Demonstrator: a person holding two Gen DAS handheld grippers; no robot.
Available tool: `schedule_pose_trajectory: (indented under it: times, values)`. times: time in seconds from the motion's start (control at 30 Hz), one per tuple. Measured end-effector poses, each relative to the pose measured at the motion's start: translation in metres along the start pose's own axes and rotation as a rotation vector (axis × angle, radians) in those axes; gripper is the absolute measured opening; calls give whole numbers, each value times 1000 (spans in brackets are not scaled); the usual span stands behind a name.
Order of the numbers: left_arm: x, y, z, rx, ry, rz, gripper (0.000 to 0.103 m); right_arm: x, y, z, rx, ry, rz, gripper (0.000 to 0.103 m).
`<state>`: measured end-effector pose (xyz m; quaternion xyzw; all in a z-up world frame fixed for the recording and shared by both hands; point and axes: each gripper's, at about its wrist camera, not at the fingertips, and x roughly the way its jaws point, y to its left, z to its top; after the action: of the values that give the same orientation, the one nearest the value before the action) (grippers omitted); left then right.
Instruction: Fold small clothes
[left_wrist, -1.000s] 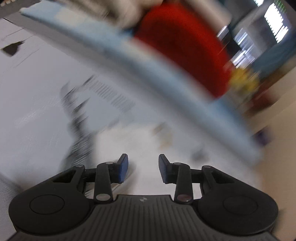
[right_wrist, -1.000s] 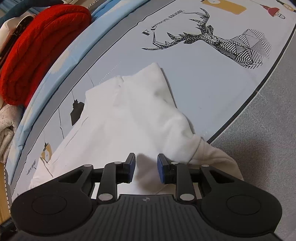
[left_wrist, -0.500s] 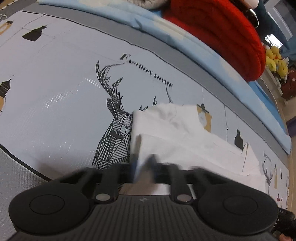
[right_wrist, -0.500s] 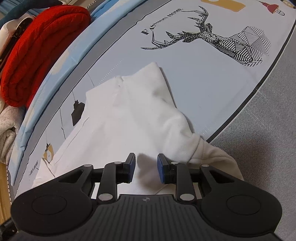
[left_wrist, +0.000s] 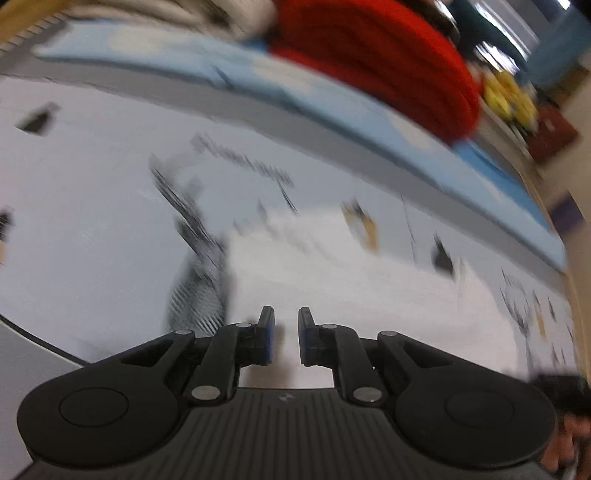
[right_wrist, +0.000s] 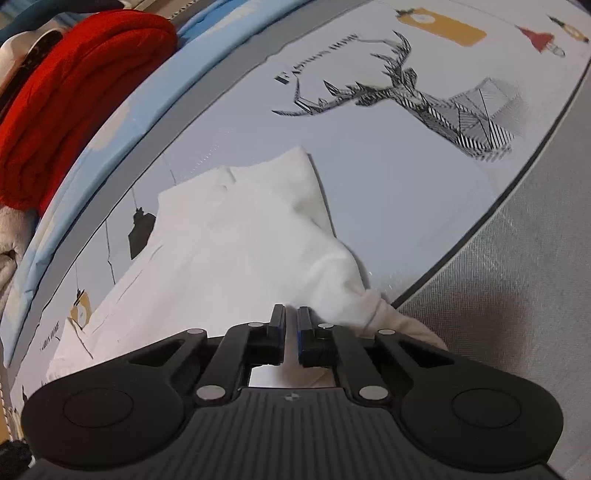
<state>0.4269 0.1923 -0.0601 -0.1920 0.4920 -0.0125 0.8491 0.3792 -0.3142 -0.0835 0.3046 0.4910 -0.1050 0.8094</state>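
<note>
Garment: the white garment (right_wrist: 236, 236) is lying partly folded on the deer-print mat (right_wrist: 388, 173), one edge spilling onto the mat's grey border.
Your right hand-held gripper (right_wrist: 290, 325): its fingers are sitting almost together over the garment's near edge; whether they are pinching cloth, you cannot tell.
Your left hand-held gripper (left_wrist: 287, 330): fingers apart, hovering over the garment (left_wrist: 332, 280); this view is blurring.
Background: a red knit (right_wrist: 74, 92) is lying beyond the mat.

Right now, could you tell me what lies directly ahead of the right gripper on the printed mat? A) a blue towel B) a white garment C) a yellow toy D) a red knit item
B: the white garment lies spread on the printed mat ahead of the right gripper.
</note>
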Motion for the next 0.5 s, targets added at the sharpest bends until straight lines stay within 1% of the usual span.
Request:
schedule_pose_trajectory:
  times: [0.03,0.07,0.1,0.17,0.2,0.23,0.27,0.3,0.33,0.37,0.4,0.43,0.47,0.5]
  values:
    - [12,-1,-6,39,58,15,20,-1,2,0,-16,3,3,11]
    - [26,-1,-12,86,120,68,21,0,4,1,-40,10,5,12]
    - [33,-1,-17,122,140,97,17,0,5,2,-64,18,6,12]
    - [32,-6,-17,160,125,98,19,1,3,3,-86,45,16,12]
    - [26,-11,-13,167,108,87,21,0,2,4,-87,55,24,12]
    - [19,-15,-11,177,69,68,22,-3,2,5,-93,60,30,13]
    - [12,-18,-9,191,33,56,23,-7,3,6,-103,56,34,15]
    - [9,-20,-10,204,13,57,27,-12,4,7,-115,41,39,22]
    - [11,-20,-11,213,4,69,30,-16,5,8,-125,28,39,27]
    - [15,-19,-13,212,12,96,35,-20,6,8,-138,13,40,27]
    - [24,-16,-18,205,54,138,34,-21,6,9,-156,1,37,27]
    - [30,-13,-26,206,84,160,33,-18,5,8,-174,3,17,27]
    - [25,-16,-31,231,47,165,34,-13,1,7,-179,17,-7,27]
    - [18,-22,-34,253,37,187,34,-9,-5,5,-170,38,-35,26]
